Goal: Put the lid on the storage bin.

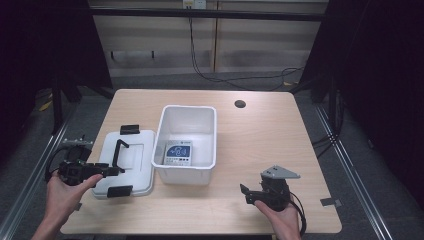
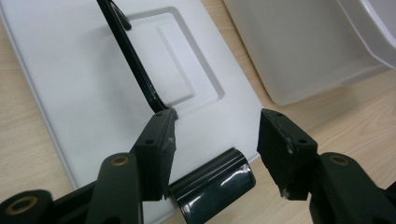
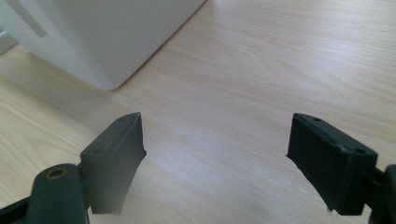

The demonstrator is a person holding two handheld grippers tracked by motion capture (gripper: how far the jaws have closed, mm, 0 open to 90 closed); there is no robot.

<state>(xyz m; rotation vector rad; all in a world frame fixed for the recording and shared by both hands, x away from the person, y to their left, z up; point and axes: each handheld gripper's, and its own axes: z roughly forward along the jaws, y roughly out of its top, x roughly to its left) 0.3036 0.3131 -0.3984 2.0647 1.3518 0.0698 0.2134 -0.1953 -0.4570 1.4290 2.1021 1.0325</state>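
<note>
Hovering over the white lid (image 2: 93,84), left gripper (image 2: 215,140) has jaws apart w/ the black end latch (image 2: 212,186) between them, the thin black handle (image 2: 135,60) just ahead. Lid lies flat beside the white bin (image 1: 187,145); prob. light, stiff, slick plastic, so take the handle. Right gripper (image 3: 215,154) gapes over bare table (image 3: 261,70).
</note>
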